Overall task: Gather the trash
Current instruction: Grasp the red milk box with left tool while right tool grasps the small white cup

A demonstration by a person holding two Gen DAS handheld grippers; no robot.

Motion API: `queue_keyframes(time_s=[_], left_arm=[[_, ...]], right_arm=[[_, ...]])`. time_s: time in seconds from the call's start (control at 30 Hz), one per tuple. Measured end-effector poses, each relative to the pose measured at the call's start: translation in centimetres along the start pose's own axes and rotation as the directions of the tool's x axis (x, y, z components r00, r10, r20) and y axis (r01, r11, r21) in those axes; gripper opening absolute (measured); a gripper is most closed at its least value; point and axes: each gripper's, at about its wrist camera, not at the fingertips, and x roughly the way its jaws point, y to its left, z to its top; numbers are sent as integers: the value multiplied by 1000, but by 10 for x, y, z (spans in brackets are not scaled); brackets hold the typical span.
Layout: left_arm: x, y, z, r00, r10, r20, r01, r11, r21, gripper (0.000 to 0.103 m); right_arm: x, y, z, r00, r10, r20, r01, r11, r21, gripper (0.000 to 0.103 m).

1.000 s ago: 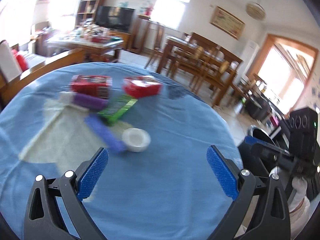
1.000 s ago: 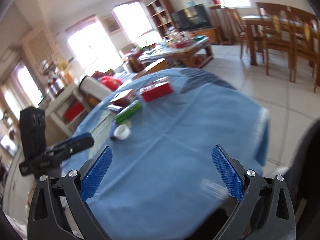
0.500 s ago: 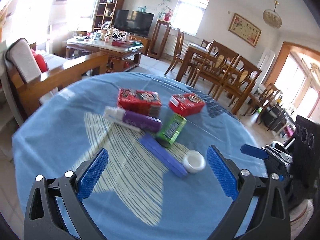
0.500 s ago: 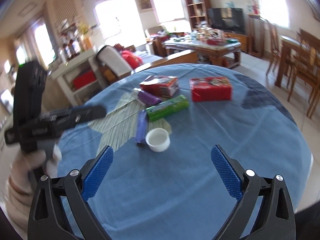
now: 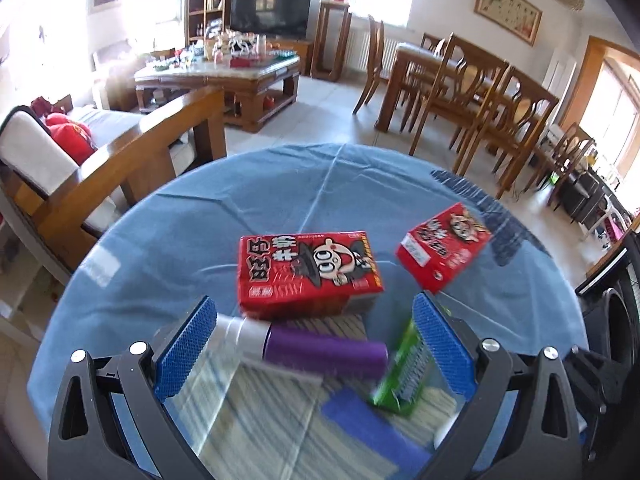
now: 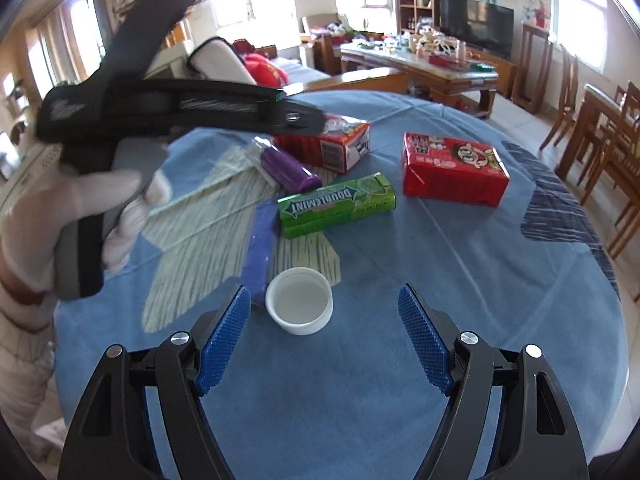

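Observation:
On the blue round table lie two red snack boxes, a purple wrapped tube, a green Doublemint gum pack, a flat blue-purple pack and a small white cup. My left gripper is open, low over the purple tube with the tube between its fingers. My right gripper is open, with the white cup just ahead between its fingers. The left gripper's body shows in the right wrist view, above the nearer red box.
A pale striped patch marks the cloth under the items. A wooden sofa and coffee table stand beyond the table's far left; dining chairs stand at the far right. A dark bin-like object sits off the right edge.
My left gripper moved forward and down over the purple tube and red box. My right gripper moved closer to the white cup. Both stayed open.

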Motion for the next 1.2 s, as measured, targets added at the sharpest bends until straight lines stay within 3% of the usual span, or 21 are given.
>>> queue_keyframes(time_s=[0.3, 0.37, 0.47, 0.53, 0.67, 0.8, 1.03, 1.2], left_arm=[[35, 4, 8, 997, 21, -68, -22, 1000, -13, 97], [41, 7, 7, 997, 18, -78, -19, 1000, -15, 91], [37, 7, 3, 998, 25, -51, -25, 1000, 6, 90], [35, 7, 2, 999, 15, -41, -15, 1000, 3, 90], [24, 14, -2, 1000, 1, -14, -1, 1000, -11, 90], [6, 12, -4, 999, -18, 31, 18, 1000, -10, 90], [-40, 3, -20, 993, -38, 114, 37, 999, 9, 90], [-74, -7, -31, 985, -57, 161, 56, 998, 11, 90]], right_arm=[[15, -5, 4, 999, -1, -53, 0, 1000, -19, 65], [15, -5, 4, 999, -2, -53, 1, 1000, -23, 65], [16, -5, 6, 999, -7, -53, 5, 1000, -28, 65], [16, -6, 6, 999, -20, -51, 18, 999, -31, 60], [15, -7, 6, 998, -52, -48, 50, 998, -31, 49], [9, -13, 3, 999, -28, -44, 28, 1000, 4, 37], [-13, -16, -5, 1000, -13, 11, 12, 999, 51, 37], [-42, -19, -16, 997, 36, 74, -43, 994, 99, 37]])
